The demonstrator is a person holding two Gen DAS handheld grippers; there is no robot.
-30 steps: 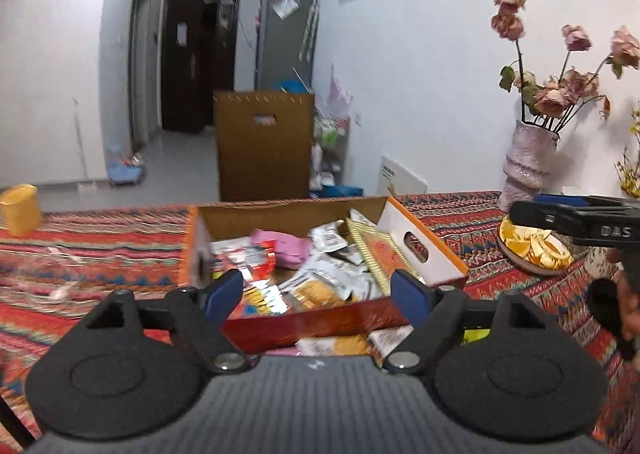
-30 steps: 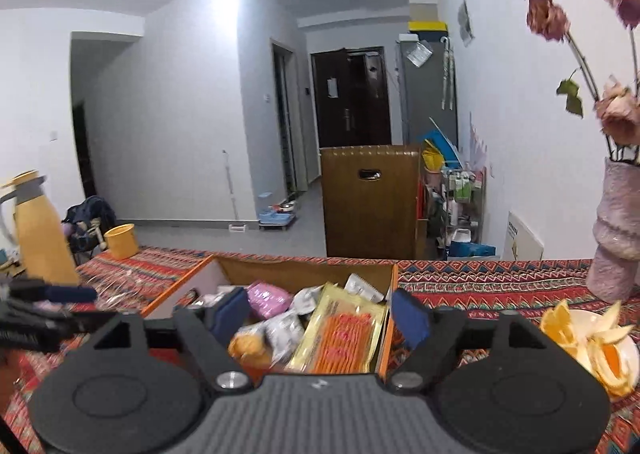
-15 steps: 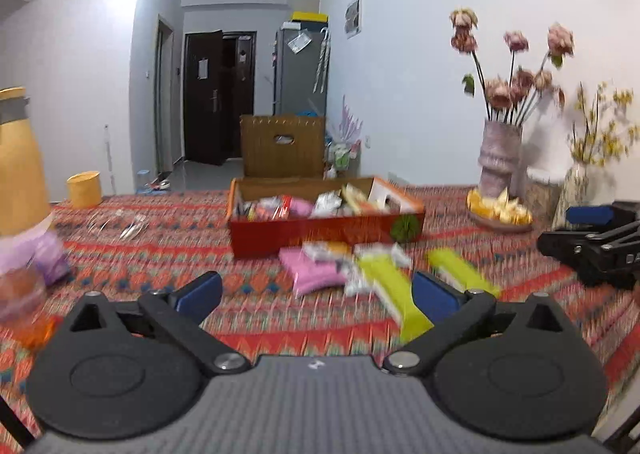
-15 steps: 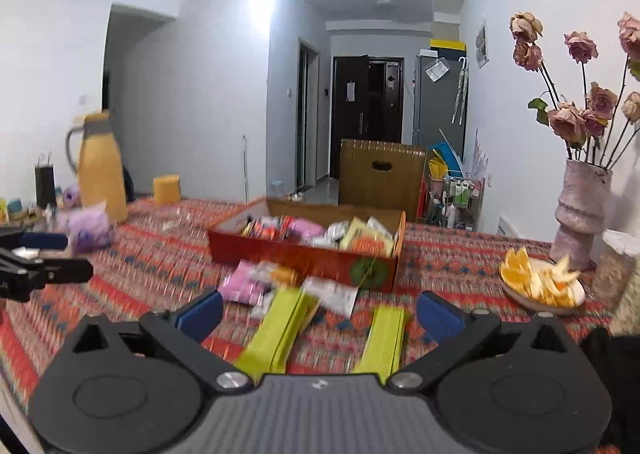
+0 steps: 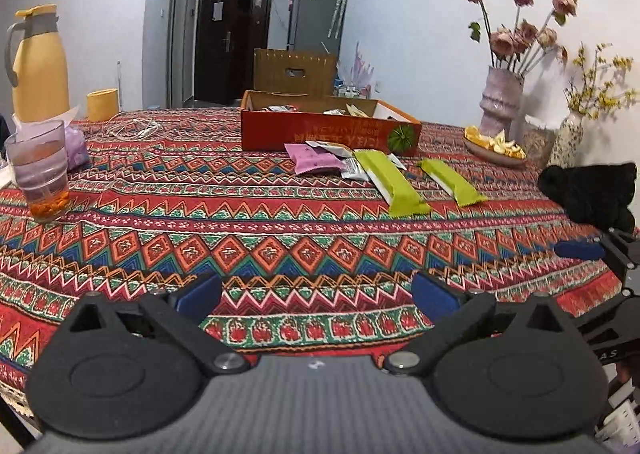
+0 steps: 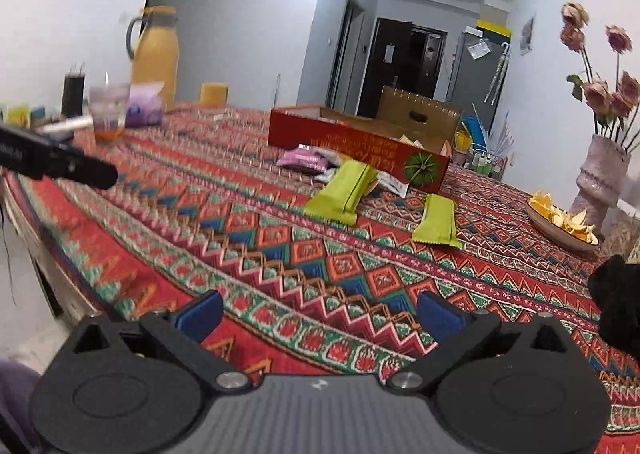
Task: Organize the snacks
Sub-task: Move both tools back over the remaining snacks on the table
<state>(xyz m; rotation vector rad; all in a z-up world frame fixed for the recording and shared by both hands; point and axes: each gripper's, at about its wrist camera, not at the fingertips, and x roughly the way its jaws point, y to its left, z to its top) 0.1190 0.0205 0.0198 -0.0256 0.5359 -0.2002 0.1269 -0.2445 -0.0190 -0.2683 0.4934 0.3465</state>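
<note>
A red cardboard box (image 5: 328, 132) with several snack packets inside stands mid-table; it also shows in the right wrist view (image 6: 352, 152). In front of it lie two green bars (image 5: 394, 182) (image 5: 452, 182), a pink packet (image 5: 316, 164) and white packets (image 5: 354, 168). The right wrist view shows the green bars (image 6: 344, 192) (image 6: 436, 224) and pink packet (image 6: 304, 160) too. My left gripper (image 5: 316, 294) is open and empty above the table's near edge. My right gripper (image 6: 320, 312) is open and empty, near the table's front.
A patterned tablecloth (image 5: 240, 222) covers the table. A glass (image 5: 40, 174), a yellow jug (image 5: 38, 66) and a yellow cup (image 5: 103, 104) stand at the left. A vase of roses (image 5: 500, 102), a plate of orange peel (image 5: 494, 146) and a black cloth (image 5: 592, 190) are at the right.
Both grippers have pulled back from over the box to the table's near edge. Both stay open and empty. The packets in front of the box have come into view.
</note>
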